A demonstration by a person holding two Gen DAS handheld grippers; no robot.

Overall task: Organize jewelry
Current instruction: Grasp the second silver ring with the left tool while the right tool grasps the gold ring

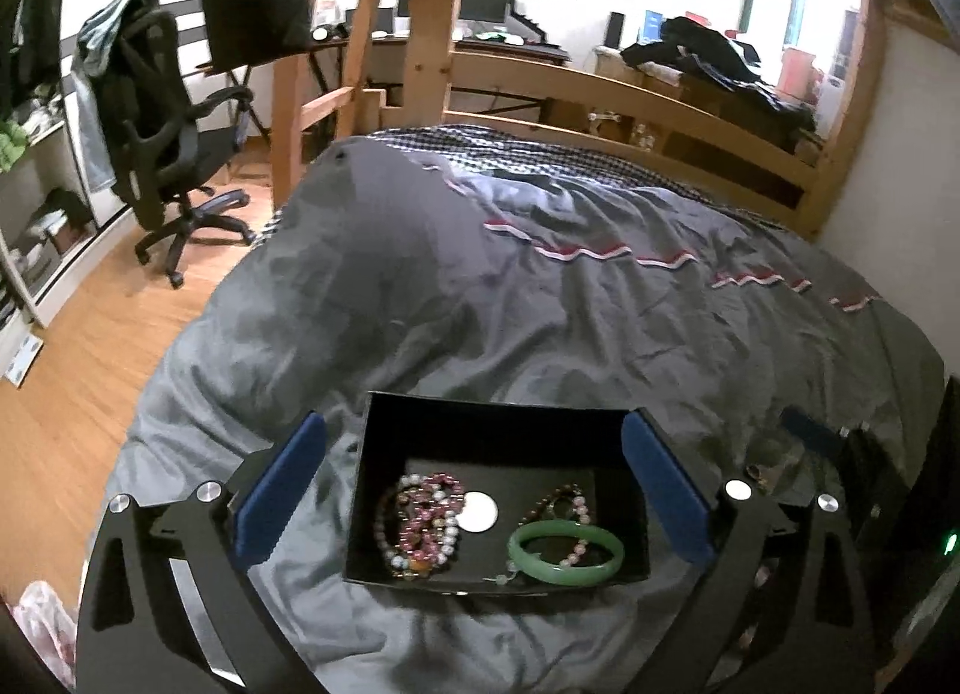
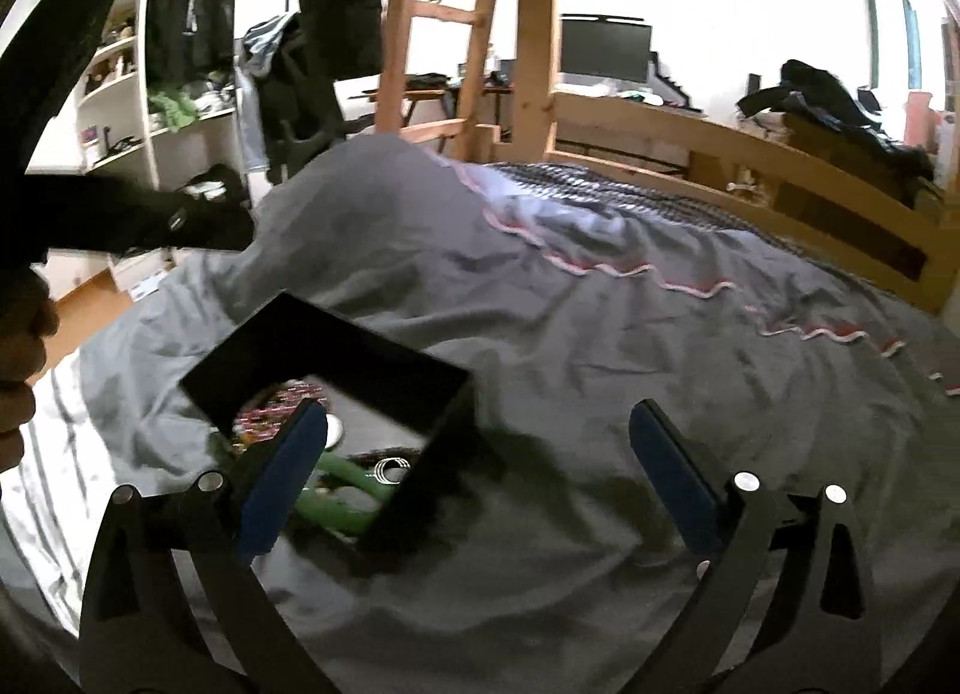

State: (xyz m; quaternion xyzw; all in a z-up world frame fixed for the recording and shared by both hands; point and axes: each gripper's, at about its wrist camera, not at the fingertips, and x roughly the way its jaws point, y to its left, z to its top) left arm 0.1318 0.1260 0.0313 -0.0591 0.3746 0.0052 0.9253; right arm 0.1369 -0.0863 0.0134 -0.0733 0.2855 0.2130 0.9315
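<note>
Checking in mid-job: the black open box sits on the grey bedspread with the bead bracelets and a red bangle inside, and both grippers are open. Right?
One slip: the bangle is green, not red, as the left wrist view shows. The rest holds: the black open box sits on the grey bedspread with the bead bracelets inside, and both the left gripper and right gripper are open.

The box [image 1: 498, 424] sits on the bed [image 1: 540, 304], with bead bracelets [image 1: 420, 520] left of the bangle [image 1: 564, 550] inside.
</note>
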